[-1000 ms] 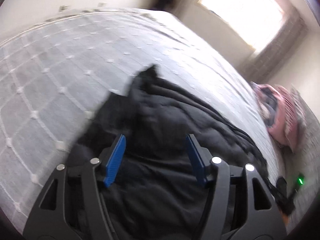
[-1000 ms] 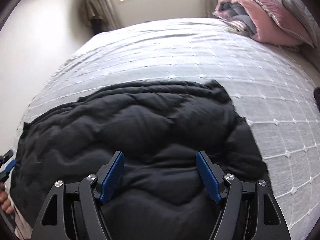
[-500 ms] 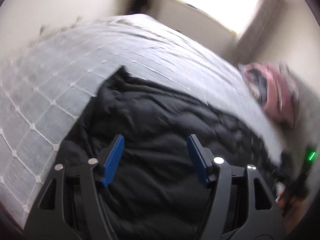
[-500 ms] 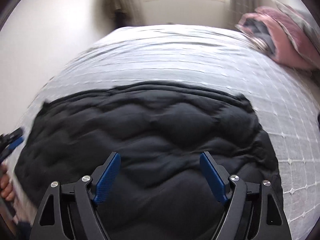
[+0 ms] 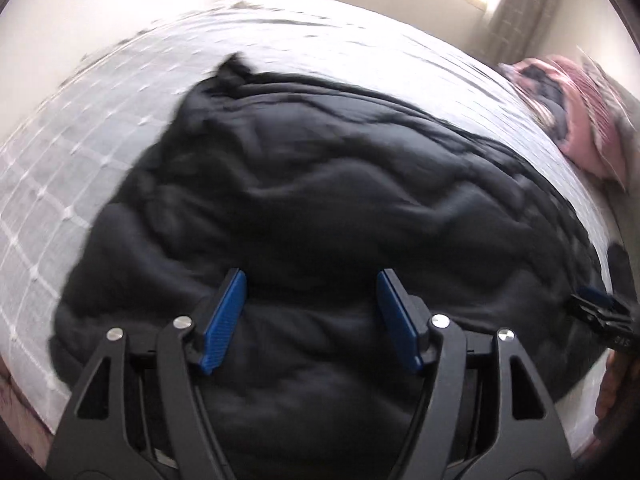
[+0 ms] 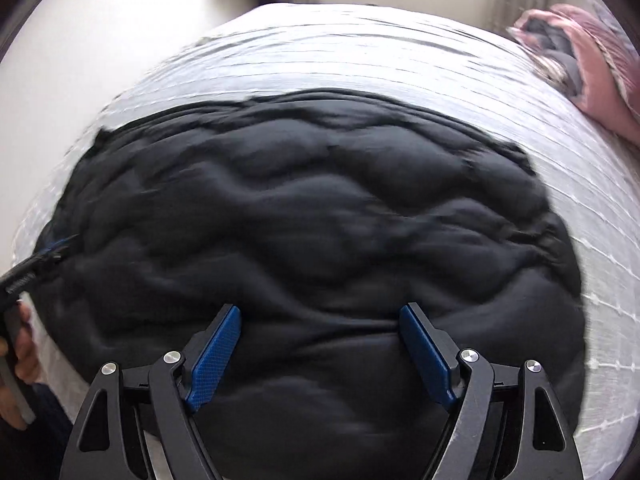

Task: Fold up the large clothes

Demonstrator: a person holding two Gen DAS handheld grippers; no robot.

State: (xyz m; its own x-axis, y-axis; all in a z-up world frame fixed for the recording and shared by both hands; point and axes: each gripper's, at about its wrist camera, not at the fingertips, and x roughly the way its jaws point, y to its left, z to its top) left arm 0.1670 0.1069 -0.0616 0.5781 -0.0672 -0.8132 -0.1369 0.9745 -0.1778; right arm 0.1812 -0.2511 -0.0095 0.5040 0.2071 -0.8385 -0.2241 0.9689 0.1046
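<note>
A large black quilted garment [image 5: 320, 208] lies spread on a white bed, filling most of both views [image 6: 312, 220]. My left gripper [image 5: 312, 284] is open and empty, hovering above the garment's near part. My right gripper [image 6: 320, 320] is open and empty above the garment's near edge. The right gripper's tip shows at the right edge of the left wrist view [image 5: 600, 312]. The left gripper's tip shows at the left edge of the right wrist view [image 6: 36, 264].
The bed has a white gridded cover [image 5: 60, 168] with its near left edge close by. A pink and grey pile of bedding [image 6: 592, 64] sits at the far right. A white wall [image 6: 100, 32] and a bright window with a curtain [image 5: 516, 4] stand beyond.
Both grippers have swung left to right across the garment and pulled back, so more of it shows. Both stayed open and empty. The garment lies as before.
</note>
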